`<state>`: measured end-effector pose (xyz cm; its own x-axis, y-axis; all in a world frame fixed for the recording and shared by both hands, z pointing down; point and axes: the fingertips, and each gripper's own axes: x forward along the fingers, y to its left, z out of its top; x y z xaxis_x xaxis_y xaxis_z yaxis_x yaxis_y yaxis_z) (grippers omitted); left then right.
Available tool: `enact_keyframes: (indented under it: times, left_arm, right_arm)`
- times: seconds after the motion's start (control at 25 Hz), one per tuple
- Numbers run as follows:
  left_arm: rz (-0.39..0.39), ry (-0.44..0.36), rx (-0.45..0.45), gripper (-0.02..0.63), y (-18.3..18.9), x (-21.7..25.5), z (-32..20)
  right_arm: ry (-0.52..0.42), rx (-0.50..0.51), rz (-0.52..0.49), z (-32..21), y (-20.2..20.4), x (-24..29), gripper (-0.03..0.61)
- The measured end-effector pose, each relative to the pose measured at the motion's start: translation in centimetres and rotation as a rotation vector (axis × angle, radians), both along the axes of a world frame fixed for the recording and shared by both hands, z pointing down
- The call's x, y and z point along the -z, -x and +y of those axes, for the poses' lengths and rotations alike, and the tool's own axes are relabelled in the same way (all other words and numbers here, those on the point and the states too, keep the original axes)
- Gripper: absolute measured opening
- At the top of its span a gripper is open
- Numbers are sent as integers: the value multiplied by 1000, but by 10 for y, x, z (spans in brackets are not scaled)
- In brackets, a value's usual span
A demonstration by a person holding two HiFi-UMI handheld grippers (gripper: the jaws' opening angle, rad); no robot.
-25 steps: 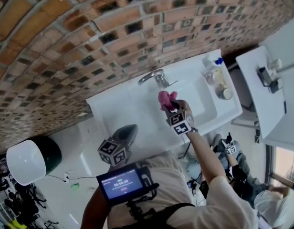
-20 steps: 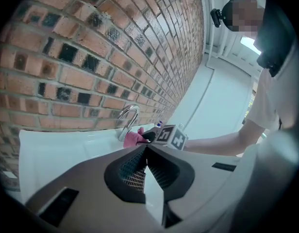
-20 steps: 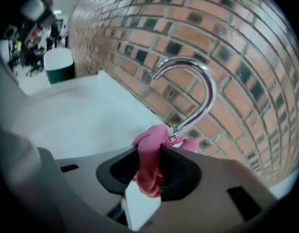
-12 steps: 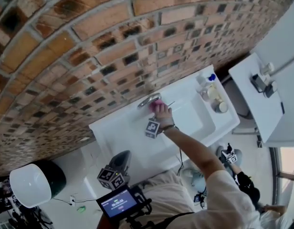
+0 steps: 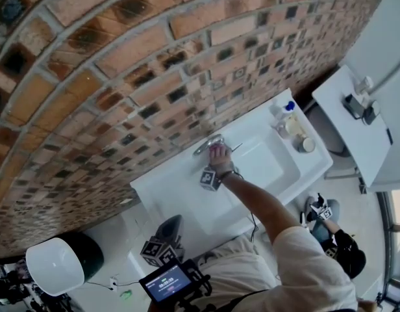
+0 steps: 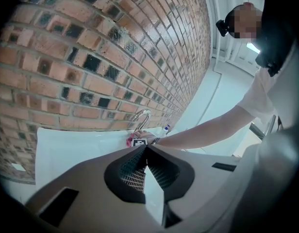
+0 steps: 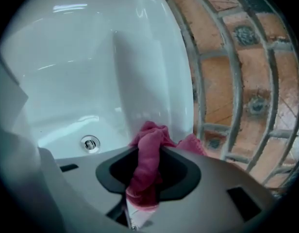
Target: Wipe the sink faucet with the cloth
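Observation:
A white sink [image 5: 180,194] is set against a brick wall, with a curved chrome faucet [image 5: 207,143] at its back edge. My right gripper [image 5: 217,157] is shut on a pink cloth [image 5: 219,151], and the cloth lies against the faucet's base. In the right gripper view the cloth [image 7: 147,165] hangs bunched between the jaws of the right gripper [image 7: 148,152], above the basin and its drain [image 7: 90,142]. My left gripper [image 5: 171,226] is held low, near my body and clear of the sink. Its jaws meet with nothing between them in the left gripper view [image 6: 146,148], where the faucet [image 6: 140,118] shows far ahead.
Bottles and a small jar [image 5: 292,125] stand at the sink's right end. A white table [image 5: 356,135] with small items is further right. A round white shade [image 5: 55,266] sits at the lower left. A screen [image 5: 166,280] hangs at my chest.
My right gripper has carried the pink cloth from over the basin up to the faucet and now holds it against the base. The left gripper stays low.

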<state>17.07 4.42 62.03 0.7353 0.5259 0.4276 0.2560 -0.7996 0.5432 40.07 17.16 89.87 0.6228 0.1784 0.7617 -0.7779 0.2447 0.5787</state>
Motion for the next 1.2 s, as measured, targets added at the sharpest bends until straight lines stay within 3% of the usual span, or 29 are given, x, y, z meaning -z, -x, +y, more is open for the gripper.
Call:
enact_keyframes:
  times: [0.12,0.36,0.52,0.8,0.96,1.08,1.2]
  left_arm:
    - [5,5,-4,-15,0,-3,0]
    - [6,-1,-17,-15,3,-9,-1]
    - [8,-7,-16,-15,5,-14,-1]
    - [-10,26,-17,-14,4,-17,11]
    - [-3,20,-20,-15,2,-16,15]
    - [-1,9,-10,-15,2,-15,15]
    - [-5,11,4,-15,0,-16,15]
  right_arm:
    - [-49,-14,-26,-2,0,3,132]
    - [-301,-103,-69,2,3,57,129]
    - [-416,-238,-91,29,-15,83,124]
    - [-563,-465,-379,42,-30,80,124]
    - [-634,-564,-468,45,-35,80,124]
    - [-746,-582,-494,40,-55,77,124]
    - [-797,-771,-722,45,-32,70,124]
